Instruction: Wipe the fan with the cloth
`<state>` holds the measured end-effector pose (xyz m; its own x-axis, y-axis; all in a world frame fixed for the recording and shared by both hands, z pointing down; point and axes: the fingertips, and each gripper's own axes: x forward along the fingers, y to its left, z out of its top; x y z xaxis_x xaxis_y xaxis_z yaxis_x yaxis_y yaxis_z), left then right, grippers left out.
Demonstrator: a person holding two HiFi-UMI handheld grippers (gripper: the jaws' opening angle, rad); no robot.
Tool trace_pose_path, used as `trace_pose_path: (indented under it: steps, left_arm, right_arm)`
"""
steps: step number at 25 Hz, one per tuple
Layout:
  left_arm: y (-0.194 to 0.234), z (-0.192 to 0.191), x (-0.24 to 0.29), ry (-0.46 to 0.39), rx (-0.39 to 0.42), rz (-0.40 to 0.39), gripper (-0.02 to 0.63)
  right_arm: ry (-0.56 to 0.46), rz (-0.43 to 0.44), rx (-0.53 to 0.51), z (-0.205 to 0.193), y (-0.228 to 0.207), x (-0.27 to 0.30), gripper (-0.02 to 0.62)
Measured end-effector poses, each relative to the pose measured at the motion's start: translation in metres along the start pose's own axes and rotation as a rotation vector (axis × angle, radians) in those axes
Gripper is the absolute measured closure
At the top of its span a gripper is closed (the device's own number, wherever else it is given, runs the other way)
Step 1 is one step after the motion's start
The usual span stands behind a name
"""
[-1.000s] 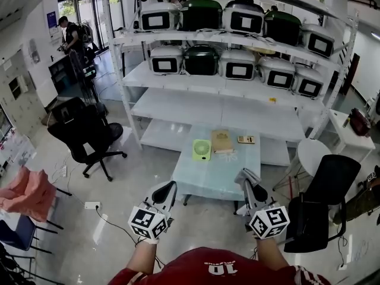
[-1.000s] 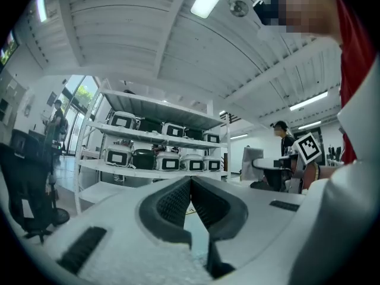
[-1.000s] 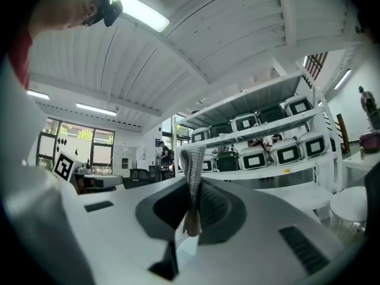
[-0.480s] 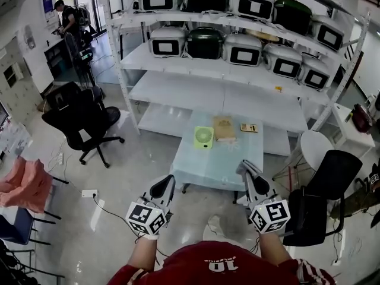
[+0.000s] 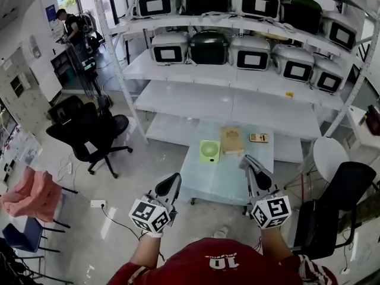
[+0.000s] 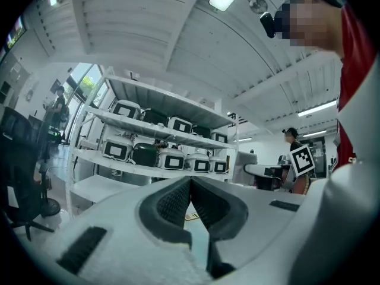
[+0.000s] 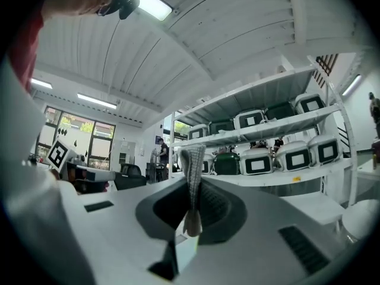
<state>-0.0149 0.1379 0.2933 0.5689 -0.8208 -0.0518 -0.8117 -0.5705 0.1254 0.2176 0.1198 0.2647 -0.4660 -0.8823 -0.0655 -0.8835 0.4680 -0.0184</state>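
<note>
While the person stands short of the low table, both grippers are held out at waist height over its near edge. The left gripper [image 5: 174, 179] has its jaws pressed together on nothing. The right gripper [image 5: 246, 161] is clenched on a thin, grey, knitted cloth [image 7: 192, 180], which pokes up between its pads and hangs a little below them.

Past them, the small, square, pale green plastic fan [image 5: 209, 151] sits towards the far left of the pale blue-green tabletop [image 5: 208, 186], just beside a flat brown cardboard box [image 5: 232, 139]. From the cloth-bearing right gripper the fan lies ahead and off to the left. The left one is about as near on the other side, so I'd guess the reach goes forward and inward. Behind stands white metal shelving [image 5: 237, 108].

Compared with a second ago, table and shelving fill more of the head view; the person has stepped closer, with both grips unchanged.
</note>
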Motion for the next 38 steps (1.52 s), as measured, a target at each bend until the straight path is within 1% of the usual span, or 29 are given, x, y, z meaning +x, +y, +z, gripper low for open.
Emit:
trace_pose_path:
  steps: [3,6,10,13,15,18,22,26,29,34,36,38]
  left_arm:
    - [0.013,0.006,0.049,0.008,0.032,-0.016,0.606]
    - [0.02,0.011,0.1,0.019,0.042,-0.042,0.606]
    - [0.027,0.016,0.147,0.027,0.039,-0.064,0.606]
    - [0.038,0.012,0.168,0.043,0.038,-0.062,0.606]
    - [0.05,0.005,0.176,0.069,0.042,-0.064,0.606]
    - [0.07,-0.007,0.188,0.095,0.049,-0.078,0.606]
    - [0.091,-0.021,0.2,0.118,0.015,-0.147,0.606]
    - [0.109,-0.026,0.204,0.127,0.015,-0.214,0.606]
    - [0.12,-0.032,0.208,0.132,0.0,-0.262,0.606]
    - [0.141,-0.048,0.214,0.151,0.005,-0.329,0.606]
    - [0.147,-0.058,0.214,0.167,-0.017,-0.356,0.606]
    - [0.151,-0.065,0.215,0.175,-0.07,-0.385,0.606]
  right_arm:
    - [-0.001,0.021,0.064,0.003,-0.026,0.03,0.577]
    - [0.002,0.025,0.143,0.003,-0.057,0.057,0.577]
    - [0.018,0.009,0.158,-0.003,-0.091,0.083,0.577]
    - [0.051,0.014,0.172,-0.019,-0.104,0.102,0.575]
    - [0.074,0.009,0.189,-0.034,-0.108,0.114,0.577]
    - [0.1,-0.025,0.191,-0.05,-0.111,0.131,0.577]
    - [0.152,-0.094,0.185,-0.068,-0.105,0.144,0.577]
    - [0.196,-0.154,0.183,-0.082,-0.096,0.157,0.577]
    - [0.232,-0.203,0.185,-0.095,-0.092,0.162,0.577]
    - [0.279,-0.257,0.192,-0.118,-0.082,0.179,0.577]
    - [0.305,-0.281,0.208,-0.132,-0.075,0.181,0.577]
    - [0.325,-0.301,0.221,-0.145,-0.07,0.187,0.577]
